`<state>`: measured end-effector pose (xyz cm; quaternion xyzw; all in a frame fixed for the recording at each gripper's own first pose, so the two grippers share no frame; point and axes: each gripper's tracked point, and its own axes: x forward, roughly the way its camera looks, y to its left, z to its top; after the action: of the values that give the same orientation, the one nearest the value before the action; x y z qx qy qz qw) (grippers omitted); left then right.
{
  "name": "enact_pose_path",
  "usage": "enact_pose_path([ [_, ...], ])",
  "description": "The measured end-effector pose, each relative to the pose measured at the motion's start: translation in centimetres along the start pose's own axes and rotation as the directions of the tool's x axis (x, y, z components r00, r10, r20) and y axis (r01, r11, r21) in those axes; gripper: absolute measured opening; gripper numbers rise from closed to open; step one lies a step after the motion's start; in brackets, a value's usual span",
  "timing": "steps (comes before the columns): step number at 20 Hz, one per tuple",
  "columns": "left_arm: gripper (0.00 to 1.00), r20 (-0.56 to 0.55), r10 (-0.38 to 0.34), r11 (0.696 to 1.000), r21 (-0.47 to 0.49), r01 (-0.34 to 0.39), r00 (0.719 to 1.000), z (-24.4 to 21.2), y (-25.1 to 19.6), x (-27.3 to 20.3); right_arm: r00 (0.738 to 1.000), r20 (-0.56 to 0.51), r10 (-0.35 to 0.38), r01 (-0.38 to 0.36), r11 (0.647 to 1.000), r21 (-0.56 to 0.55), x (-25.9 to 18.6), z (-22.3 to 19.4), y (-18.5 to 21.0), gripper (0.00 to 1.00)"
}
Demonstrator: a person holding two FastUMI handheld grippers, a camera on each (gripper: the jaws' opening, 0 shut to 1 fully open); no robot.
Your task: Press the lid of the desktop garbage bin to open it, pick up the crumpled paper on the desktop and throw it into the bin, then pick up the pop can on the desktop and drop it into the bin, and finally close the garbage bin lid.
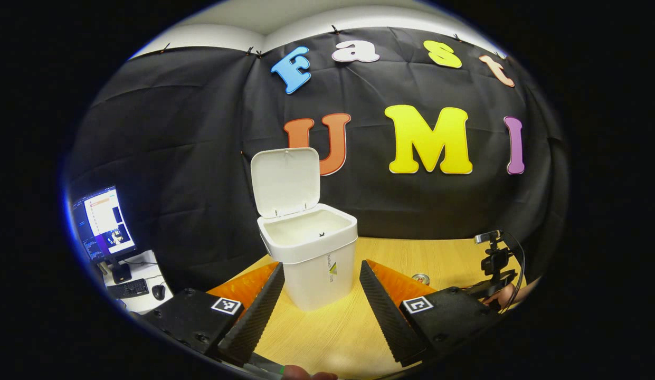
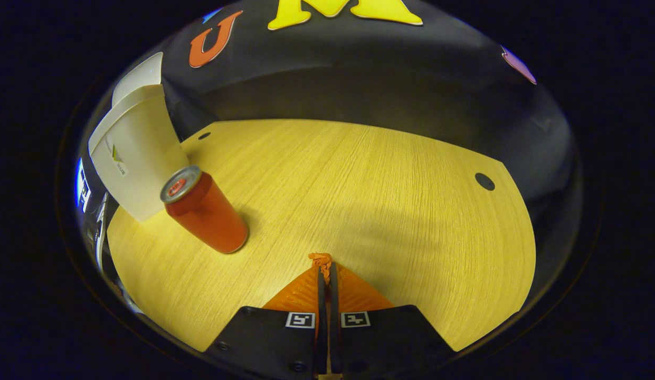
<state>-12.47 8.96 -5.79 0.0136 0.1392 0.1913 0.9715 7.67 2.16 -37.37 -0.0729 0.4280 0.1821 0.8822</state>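
Note:
The white bin stands on the wooden table with its lid swung up; what shows of its inside looks empty. My left gripper is open, its fingers either side of the bin's lower body and short of it. The pop can stands upright just right of the bin; its top peeks past my finger. My right gripper is shut low over the table, with a small crumpled paper lump pinched at its tips.
A desk with a monitor, keyboard and mouse lies off to the left. A hand holding the other gripper is at the table's right edge. Cable holes mark the tabletop.

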Motion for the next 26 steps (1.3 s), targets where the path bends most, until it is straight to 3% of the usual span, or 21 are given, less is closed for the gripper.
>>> enact_pose_path([
  [9, 0.95, 0.038, -0.058, 0.996, -0.062, 0.061, 0.998, -0.1, 0.0, 1.3, 0.972, 0.215, 0.097, -0.103, 0.995, 0.018, -12.2, 9.6, 5.4, 0.03],
  [16, 0.95, 0.05, -0.102, 0.991, -0.082, 0.106, 0.994, -1.3, 1.6, 2.1, 0.902, 0.386, 0.191, -0.17, 0.982, -0.088, -19.2, 18.6, 12.2, 0.03],
  [21, 0.95, 0.062, -0.048, 0.994, -0.098, 0.054, 0.997, -1.6, 5.2, 1.0, 0.858, 0.431, 0.279, -0.216, 0.958, -0.191, -19.6, 23.2, 19.2, 0.03],
  [26, 0.95, 0.06, 0.059, 0.993, -0.11, -0.052, 0.996, -2.3, 10.9, -0.3, 0.813, 0.435, 0.386, -0.29, 0.918, -0.272, -18.5, 26.7, 28.4, 0.02],
])
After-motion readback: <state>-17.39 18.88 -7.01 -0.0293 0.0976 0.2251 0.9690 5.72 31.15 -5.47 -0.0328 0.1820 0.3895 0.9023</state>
